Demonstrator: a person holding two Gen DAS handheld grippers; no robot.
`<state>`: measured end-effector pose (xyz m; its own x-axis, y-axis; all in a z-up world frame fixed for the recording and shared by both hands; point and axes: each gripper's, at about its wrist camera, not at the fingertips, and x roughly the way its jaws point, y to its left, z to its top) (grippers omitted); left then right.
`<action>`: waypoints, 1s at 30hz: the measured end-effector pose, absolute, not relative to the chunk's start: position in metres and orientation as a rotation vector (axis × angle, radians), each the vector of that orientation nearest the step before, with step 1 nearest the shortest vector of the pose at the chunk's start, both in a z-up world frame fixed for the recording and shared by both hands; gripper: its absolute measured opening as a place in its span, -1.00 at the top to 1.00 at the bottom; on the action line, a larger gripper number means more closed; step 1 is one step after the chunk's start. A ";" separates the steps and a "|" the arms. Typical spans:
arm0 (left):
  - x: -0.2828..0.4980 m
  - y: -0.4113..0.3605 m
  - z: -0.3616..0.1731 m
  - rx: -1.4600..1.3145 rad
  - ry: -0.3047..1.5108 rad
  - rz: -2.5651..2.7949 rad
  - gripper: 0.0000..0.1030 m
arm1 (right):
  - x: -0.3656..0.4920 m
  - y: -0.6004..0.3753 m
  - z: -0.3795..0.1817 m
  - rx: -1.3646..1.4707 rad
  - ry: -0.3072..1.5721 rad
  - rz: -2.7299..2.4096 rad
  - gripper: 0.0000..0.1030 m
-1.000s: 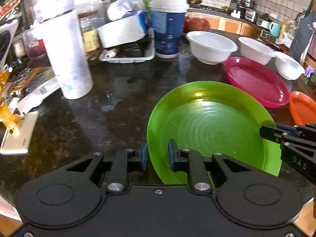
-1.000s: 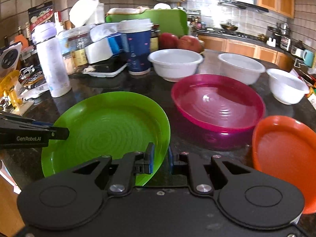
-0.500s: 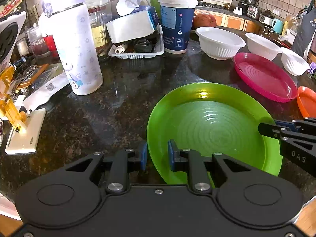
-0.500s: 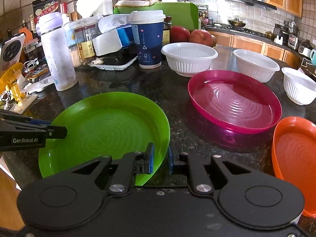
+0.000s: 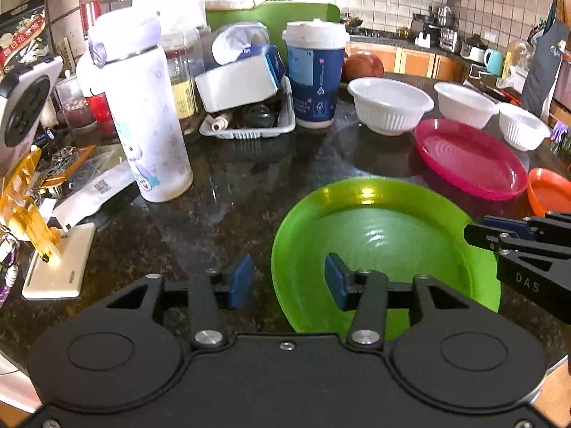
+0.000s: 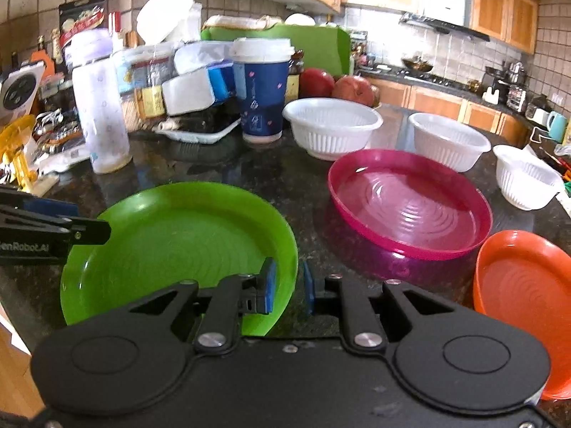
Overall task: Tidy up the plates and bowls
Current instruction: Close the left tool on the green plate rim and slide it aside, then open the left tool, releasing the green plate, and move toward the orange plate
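Left claw (image 5: 285, 280) has just opened, releasing green plate (image 5: 385, 246) onto table (image 5: 232, 192); right claw (image 6: 287, 287) grips its three-o'clock rim.

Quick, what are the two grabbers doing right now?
Left gripper: open, fingers just spread off the green plate rim.
Right gripper: shut on the green plate's rim.
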<state>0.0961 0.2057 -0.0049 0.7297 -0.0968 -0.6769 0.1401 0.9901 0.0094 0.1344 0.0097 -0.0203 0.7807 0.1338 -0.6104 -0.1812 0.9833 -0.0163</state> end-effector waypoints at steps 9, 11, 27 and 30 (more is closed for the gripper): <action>0.102 0.203 0.009 0.015 0.669 -0.136 -0.32 | 0.114 -0.016 0.007 -0.008 0.455 0.073 -0.47; 0.103 0.198 0.012 0.019 0.661 -0.160 -0.33 | 0.109 -0.025 0.013 -0.004 0.418 0.034 -0.54; 0.101 0.083 0.028 0.043 0.643 -0.288 -0.33 | 0.072 -0.181 0.030 0.121 0.345 -0.257 -0.56; 0.105 0.054 0.025 0.033 0.671 -0.317 -0.32 | 0.066 -0.212 0.028 0.084 0.367 -0.242 -0.56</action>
